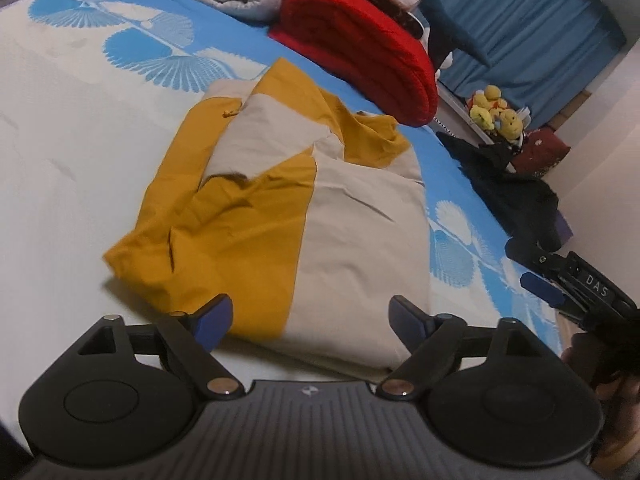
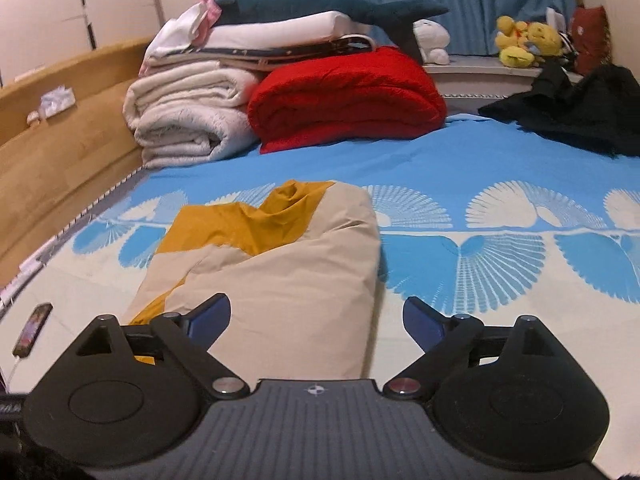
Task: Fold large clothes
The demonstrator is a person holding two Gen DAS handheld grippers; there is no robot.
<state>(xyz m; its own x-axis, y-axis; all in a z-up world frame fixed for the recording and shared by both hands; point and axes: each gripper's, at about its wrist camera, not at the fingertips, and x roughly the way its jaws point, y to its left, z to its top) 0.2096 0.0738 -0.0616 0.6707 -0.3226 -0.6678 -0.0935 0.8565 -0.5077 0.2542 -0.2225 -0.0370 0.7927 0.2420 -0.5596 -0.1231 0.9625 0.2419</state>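
A mustard-and-beige garment [image 1: 288,216] lies folded into a rough rectangle on the bed. It also shows in the right wrist view [image 2: 288,264]. My left gripper [image 1: 310,316] is open and empty, just above the garment's near edge. My right gripper [image 2: 316,318] is open and empty, over the garment's near right corner. The right gripper also shows in the left wrist view [image 1: 536,268] at the right edge, above the bed, to the right of the garment.
The bed has a blue-and-white fan-print sheet [image 2: 500,240]. A red blanket [image 2: 348,96] and white folded blankets [image 2: 188,120] are stacked at the back. A black garment [image 2: 580,108] lies at the right. A phone [image 2: 32,330] lies at the left edge. A wooden headboard [image 2: 60,148] stands at the left.
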